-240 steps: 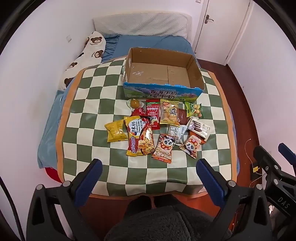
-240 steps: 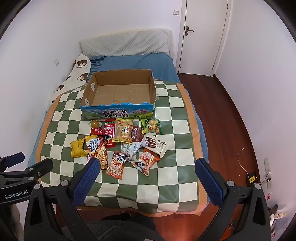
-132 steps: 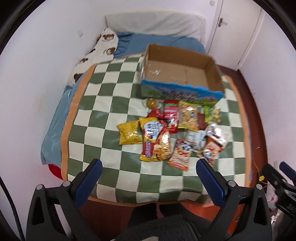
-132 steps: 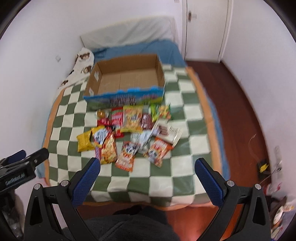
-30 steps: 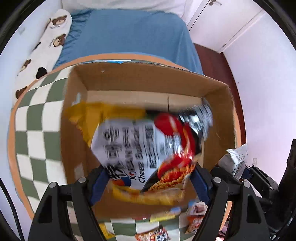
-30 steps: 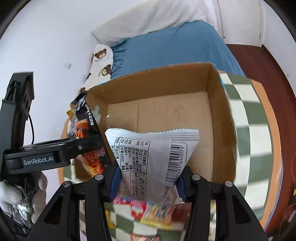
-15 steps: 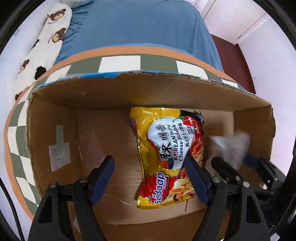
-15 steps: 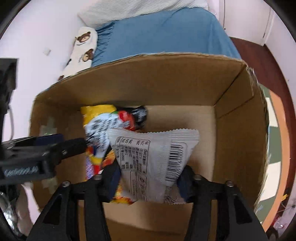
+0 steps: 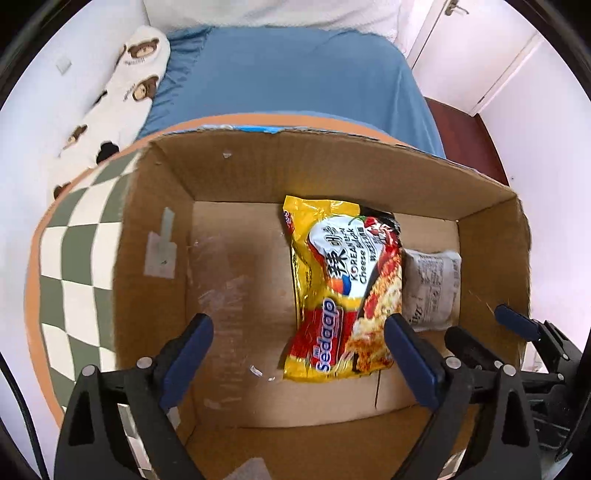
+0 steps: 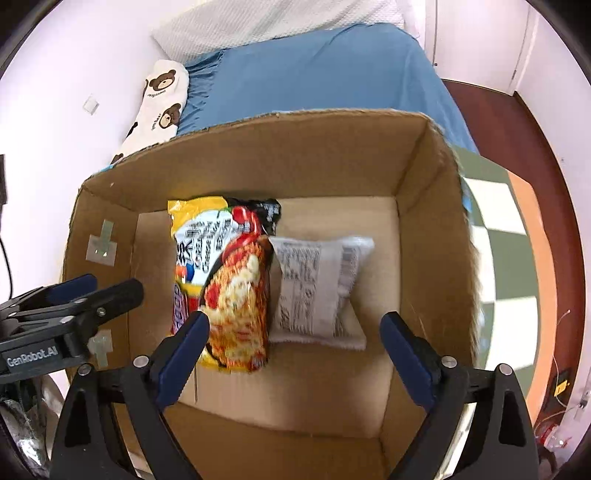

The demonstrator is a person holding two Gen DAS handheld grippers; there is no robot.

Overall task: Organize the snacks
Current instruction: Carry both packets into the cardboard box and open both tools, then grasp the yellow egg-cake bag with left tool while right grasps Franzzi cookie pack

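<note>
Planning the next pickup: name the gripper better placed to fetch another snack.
Neither clearly. Left gripper and right gripper both hover in the cardboard box, jaws opening, empty; noodle packet and white packet lie released. Remaining snacks are out of view.

Bed (image 9: 295, 85), blue sheet, with what we find lying on it.
We list, relative to the cardboard box (image 9: 332, 166): a green-and-white checked cloth (image 9: 74, 258) directly beneath it, a bear-print pillow (image 9: 129, 85) beyond its far left corner, a white pillow (image 10: 277, 18) well beyond its far wall.
</note>
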